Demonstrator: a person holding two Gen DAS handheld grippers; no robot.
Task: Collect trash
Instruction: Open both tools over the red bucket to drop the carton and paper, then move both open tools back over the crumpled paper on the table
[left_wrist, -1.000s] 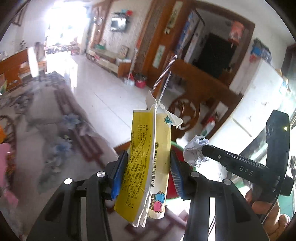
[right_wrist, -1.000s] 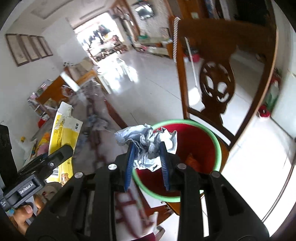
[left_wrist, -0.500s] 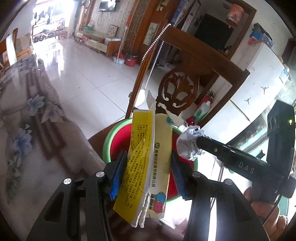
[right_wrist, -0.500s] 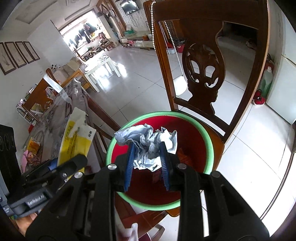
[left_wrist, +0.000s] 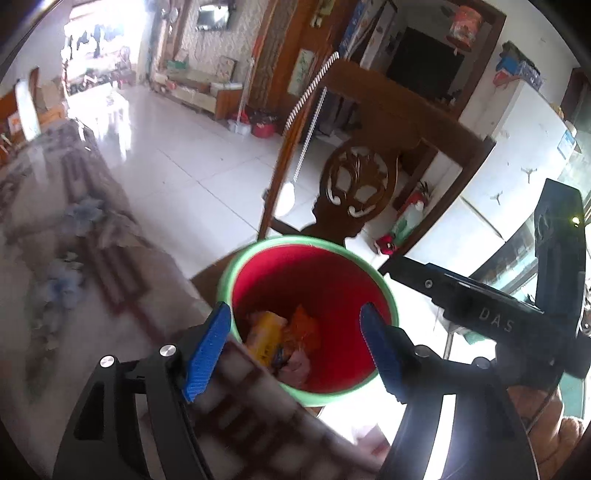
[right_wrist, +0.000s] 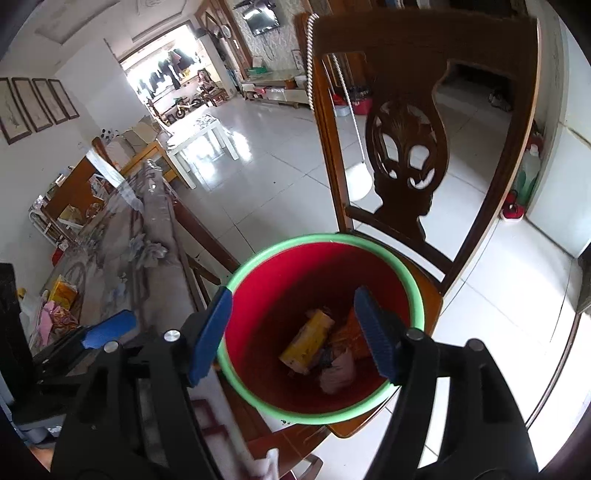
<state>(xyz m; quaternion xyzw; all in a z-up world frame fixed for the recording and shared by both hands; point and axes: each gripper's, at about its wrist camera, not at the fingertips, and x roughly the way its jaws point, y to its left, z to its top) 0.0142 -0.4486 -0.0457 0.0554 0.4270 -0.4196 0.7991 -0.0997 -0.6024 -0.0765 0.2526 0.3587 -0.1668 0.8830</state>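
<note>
A red bin with a green rim (left_wrist: 236, 258) (right_wrist: 413, 291) stands on a wooden chair seat. Inside it lie the yellow carton (left_wrist: 266, 338) (right_wrist: 308, 341), orange wrappers and the crumpled paper wad (right_wrist: 338, 373). My left gripper (left_wrist: 295, 347) is open and empty above the bin's mouth. My right gripper (right_wrist: 295, 332) is open and empty above the bin too. The right gripper's body shows in the left wrist view (left_wrist: 480, 314). The left gripper's blue pad shows in the right wrist view (right_wrist: 107, 328).
The carved wooden chair back (right_wrist: 406, 147) rises just behind the bin. A table with a flowered cloth (right_wrist: 147, 266) (left_wrist: 66, 258) lies to the left, with yellow and pink packets (right_wrist: 61, 299) at its far end. White tiled floor (right_wrist: 258, 147) stretches beyond.
Both grippers have opened over the bin. The yellow carton has dropped from the left gripper and the paper wad from the right gripper; both now lie inside the bin.
</note>
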